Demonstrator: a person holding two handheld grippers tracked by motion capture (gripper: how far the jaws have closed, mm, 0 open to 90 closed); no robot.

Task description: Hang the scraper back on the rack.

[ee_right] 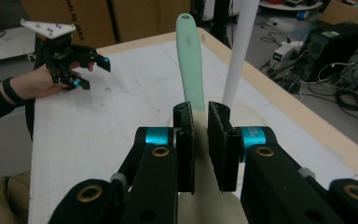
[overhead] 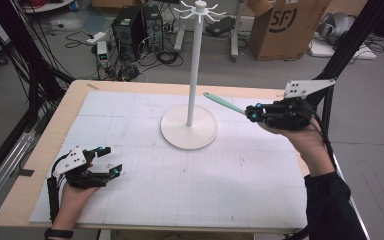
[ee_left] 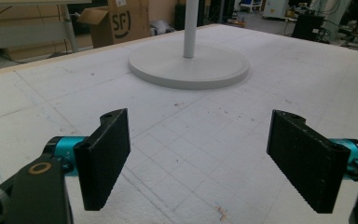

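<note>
right gripper (overhead: 250, 113) at right of the high view, clenched on a mint green utensil (overhead: 223, 103); handle sticks out up-left from the jaws toward the white rack pole (overhead: 195, 65), not touching it. in the right gripper view the handle (ee_right: 190, 65) rises between the pads, pole just right of it. left gripper (overhead: 109, 161) lower left, jaws wide, nothing between, resting on the white mat (overhead: 260, 175). round rack base (overhead: 189, 128) at mat centre.

White gridded mat (overhead: 230, 175) on wooden table (overhead: 40, 165); cardboard box (overhead: 285, 25), black computer towers (overhead: 135, 25), cables on floor (overhead: 80, 37)
</note>
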